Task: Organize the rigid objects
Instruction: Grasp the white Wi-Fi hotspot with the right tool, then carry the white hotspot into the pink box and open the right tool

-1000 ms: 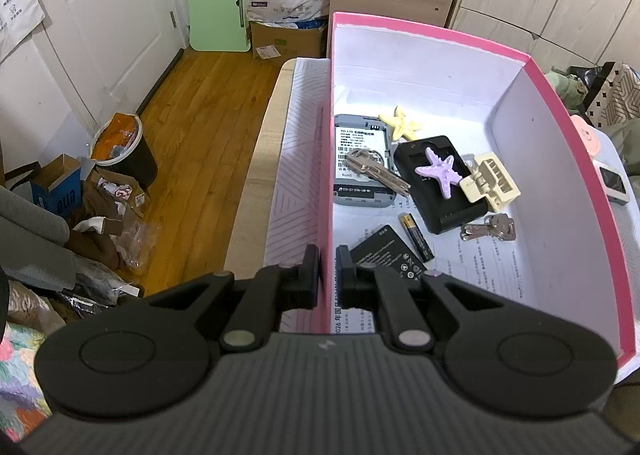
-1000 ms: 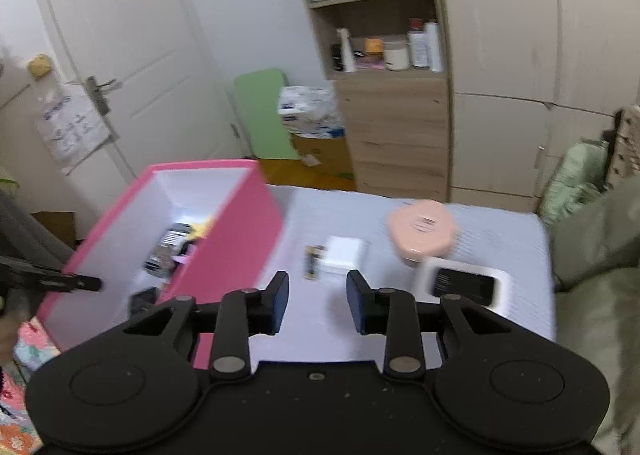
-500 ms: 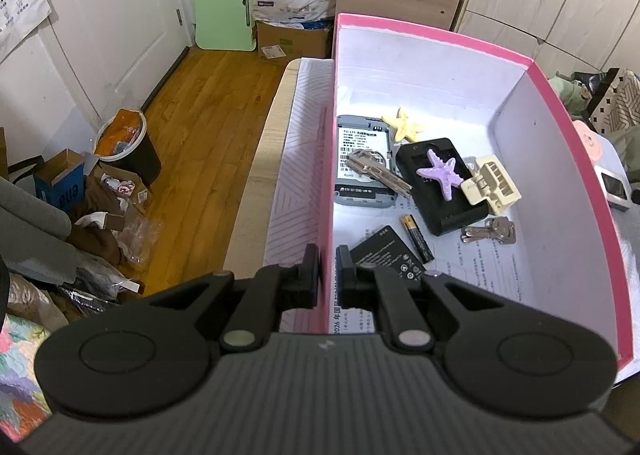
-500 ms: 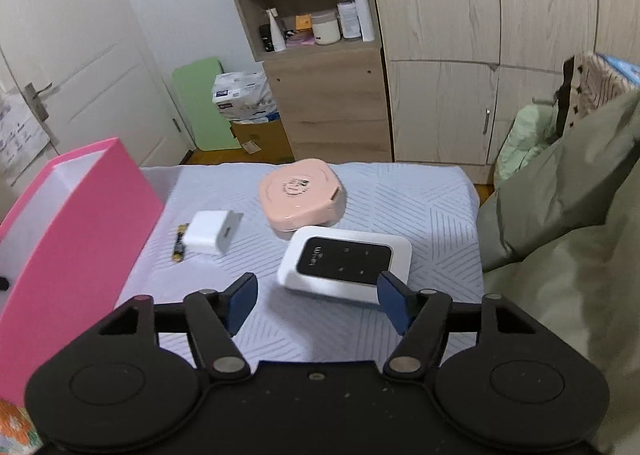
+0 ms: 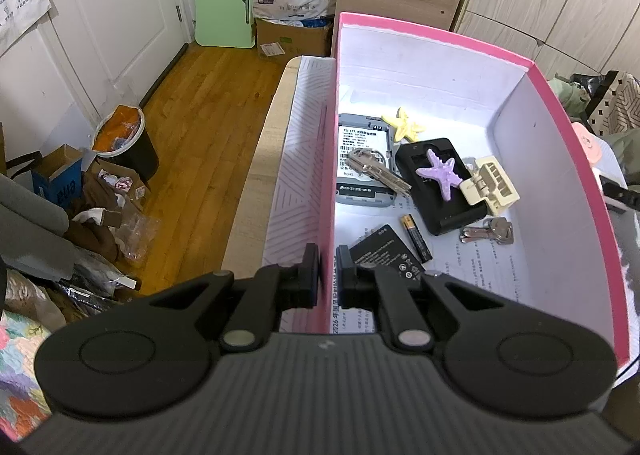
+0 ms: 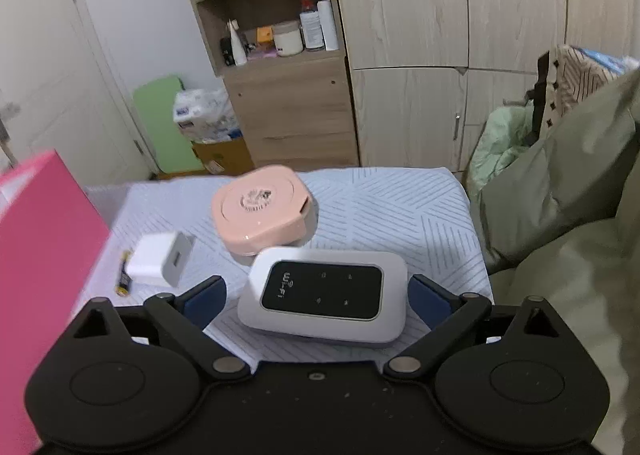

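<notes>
1. The bed with its pale striped sheet [image 6: 400,215] carries everything; all places below are given from the box on it.
2. The big pink cardboard box with white inside walls [image 5: 560,135] stands open at the bed's edge, seemingly the collecting place.
3. The left tool [image 5: 328,275] is closed on the box's near pink wall, one finger outside and one inside, probably to steady the box while things go in.
4. The right tool [image 6: 316,299], outside the box on its right, has its jaws just opened wide; its blue pads flank the next item without pressing on it.
5. The white rounded Wi-Fi router with a black glossy face [image 6: 324,295] lies flat on the sheet, well apart from the box, between those open fingers, likely the next thing to be taken.
6. The pink rounded plastic case [image 6: 264,215] sits just behind the router, touching or nearly so.
7. The white cube charger [image 6: 160,259] lies between router and box.
8. Inside the box: a black charging cradle [image 5: 440,191] with a lilac starfish [image 5: 440,175] on it, a cream hair claw [image 5: 488,185], and keys [image 5: 488,231].
9. A small black-and-gold battery [image 6: 123,279] lies beside the charger, nearest the box.
</notes>
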{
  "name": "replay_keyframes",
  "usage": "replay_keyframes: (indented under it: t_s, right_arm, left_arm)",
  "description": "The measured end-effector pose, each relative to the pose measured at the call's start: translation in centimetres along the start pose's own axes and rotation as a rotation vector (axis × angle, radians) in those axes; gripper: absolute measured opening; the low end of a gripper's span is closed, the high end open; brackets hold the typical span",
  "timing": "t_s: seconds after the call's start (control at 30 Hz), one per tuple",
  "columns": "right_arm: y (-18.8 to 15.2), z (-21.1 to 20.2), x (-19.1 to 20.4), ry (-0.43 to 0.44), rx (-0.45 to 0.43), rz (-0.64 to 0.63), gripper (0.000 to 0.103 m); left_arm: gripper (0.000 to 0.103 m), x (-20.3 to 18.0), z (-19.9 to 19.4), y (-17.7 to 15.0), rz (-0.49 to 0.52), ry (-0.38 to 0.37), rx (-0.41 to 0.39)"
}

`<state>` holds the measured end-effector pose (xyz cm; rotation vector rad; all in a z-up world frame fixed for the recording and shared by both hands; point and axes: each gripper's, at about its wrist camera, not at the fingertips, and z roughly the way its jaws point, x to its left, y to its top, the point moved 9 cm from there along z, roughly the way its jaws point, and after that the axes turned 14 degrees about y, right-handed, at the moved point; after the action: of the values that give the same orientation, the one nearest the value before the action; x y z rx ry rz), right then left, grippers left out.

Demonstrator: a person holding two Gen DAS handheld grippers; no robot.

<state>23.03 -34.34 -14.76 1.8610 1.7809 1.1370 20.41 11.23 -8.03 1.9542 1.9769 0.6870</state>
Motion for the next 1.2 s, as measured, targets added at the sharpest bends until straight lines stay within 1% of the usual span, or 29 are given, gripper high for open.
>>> replay_keyframes:
  t_s: [0.1, 0.13, 0.23, 0.3, 0.4, 0.43, 0.5, 0.63, 0.77, 0.9, 0.97, 1.1, 1.2]
  right_arm:
    - [-0.4, 0.9, 0.0, -0.069, 0.011, -0.029, 0.102]
    - [-0.4, 1.1, 0.2, -0.077, -0.002, -0.038, 0.103]
    - [-0.6, 1.9, -0.2, -0.085, 0.000, -0.012, 0.103]
    - [-0.4, 2.0, -0.3, -0.096, -0.015, -0.010, 0.103]
    - [-0.2, 1.7, -0.2, -0.079, -0.042, 0.003, 0.102]
    - [-0.2, 1.4, -0.4, -0.067, -0.057, 0.029, 0.102]
    - [-0.4, 1.1, -0.5, -0.048, -0.052, 0.058, 0.102]
    - [-0.4, 0.0, -0.2, -0.067, -0.054, 0.047, 0.102]
    - [-0.1, -1.8, 1.5, -0.046, -0.075, 0.029, 0.102]
    - [0.8, -4.0, 4.6, 0.015, -0.114, 0.011, 0.102]
    - [1.6, -5.4, 6.8, 0.051, -0.141, -0.017, 0.102]
    - [3.2, -7.6, 12.0, 0.161, -0.157, -0.065, 0.102]
    - [4.3, -8.4, 16.4, 0.287, -0.130, -0.083, 0.102]
  left_arm:
    - [0.007, 0.0, 0.0, 0.0, -0.002, -0.003, 0.002]
    - [0.007, 0.0, 0.0, 0.0, -0.004, -0.005, 0.002]
    - [0.008, 0.0, 0.0, 0.0, -0.009, -0.012, 0.004]
    - [0.008, 0.1, 0.0, 0.0, -0.010, -0.010, 0.003]
    - [0.008, 0.1, 0.0, 0.0, -0.011, -0.014, 0.004]
    - [0.008, 0.1, 0.0, 0.0, -0.010, -0.014, 0.004]
    - [0.008, 0.1, 0.0, 0.0, -0.008, -0.014, 0.003]
    - [0.008, 0.1, -0.1, 0.0, 0.000, -0.011, 0.000]
    - [0.008, 0.1, 0.0, 0.0, -0.005, -0.015, 0.004]
    - [0.008, 0.0, 0.0, 0.0, 0.000, -0.016, 0.002]
    - [0.008, 0.0, -0.1, -0.1, 0.006, -0.014, 0.000]
    - [0.008, 0.0, 0.0, 0.0, 0.009, -0.015, 0.001]
    - [0.008, 0.0, 0.0, 0.0, 0.008, -0.012, 0.001]
